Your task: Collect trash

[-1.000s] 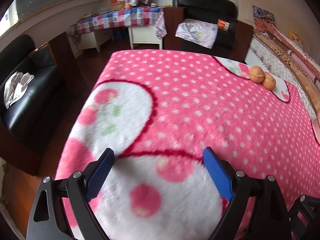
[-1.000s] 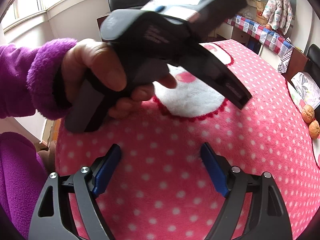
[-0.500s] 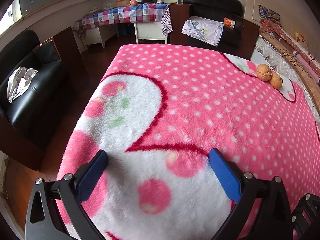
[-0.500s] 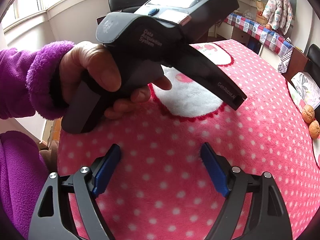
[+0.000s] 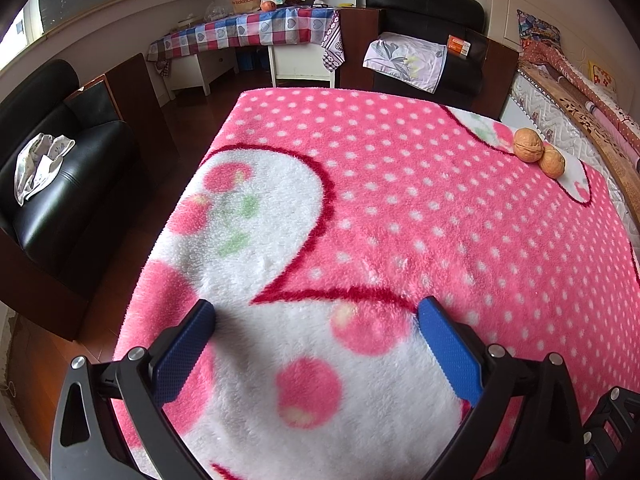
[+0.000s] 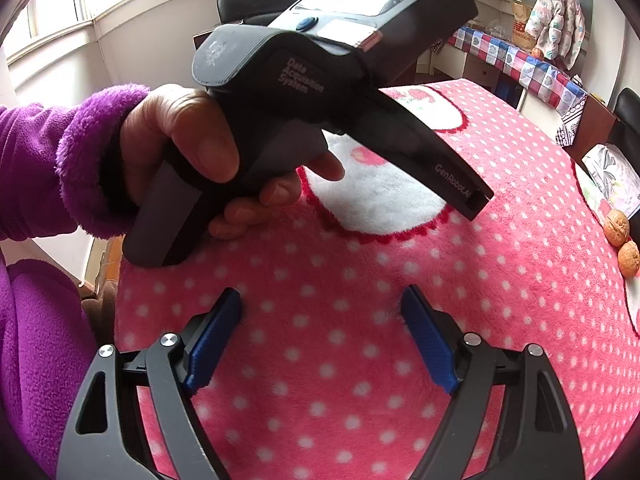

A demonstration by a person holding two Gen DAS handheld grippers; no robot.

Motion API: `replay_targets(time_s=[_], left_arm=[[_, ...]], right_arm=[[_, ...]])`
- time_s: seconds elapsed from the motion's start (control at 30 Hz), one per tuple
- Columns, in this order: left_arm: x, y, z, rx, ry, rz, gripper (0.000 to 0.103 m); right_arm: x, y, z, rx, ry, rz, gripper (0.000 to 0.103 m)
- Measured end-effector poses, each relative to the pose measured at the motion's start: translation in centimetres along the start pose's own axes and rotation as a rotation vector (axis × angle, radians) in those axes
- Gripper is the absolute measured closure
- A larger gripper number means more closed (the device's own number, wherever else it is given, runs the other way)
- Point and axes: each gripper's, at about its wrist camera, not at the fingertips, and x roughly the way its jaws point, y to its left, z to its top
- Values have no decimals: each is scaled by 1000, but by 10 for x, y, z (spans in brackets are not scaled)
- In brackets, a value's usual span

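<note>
Two walnuts (image 5: 538,152) lie side by side on the pink polka-dot blanket (image 5: 400,208) at its far right; they also show at the right edge of the right wrist view (image 6: 622,242). My left gripper (image 5: 316,310) is open and empty, low over the blanket's white patch, far from the walnuts. My right gripper (image 6: 322,298) is open and empty over the pink blanket. In the right wrist view the left gripper's black body (image 6: 332,92) is held by a hand in a purple sleeve.
A black sofa (image 5: 52,184) with a crumpled cloth stands left of the blanket's edge. A table with a checked cloth (image 5: 248,34) and a black armchair (image 5: 424,44) stand beyond the far edge. A bed (image 5: 576,120) runs along the right.
The left gripper has risen and tilted, so the walnuts sit lower and further right in its view. In the right wrist view the left gripper's body has lifted slightly. The right gripper has stayed put.
</note>
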Motion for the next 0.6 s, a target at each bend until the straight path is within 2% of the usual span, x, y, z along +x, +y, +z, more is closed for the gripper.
replay_targets(time_s=[0.6], left_arm=[[0, 0, 0, 0, 0, 0, 4]], right_arm=[[0, 0, 0, 0, 1, -1, 20]])
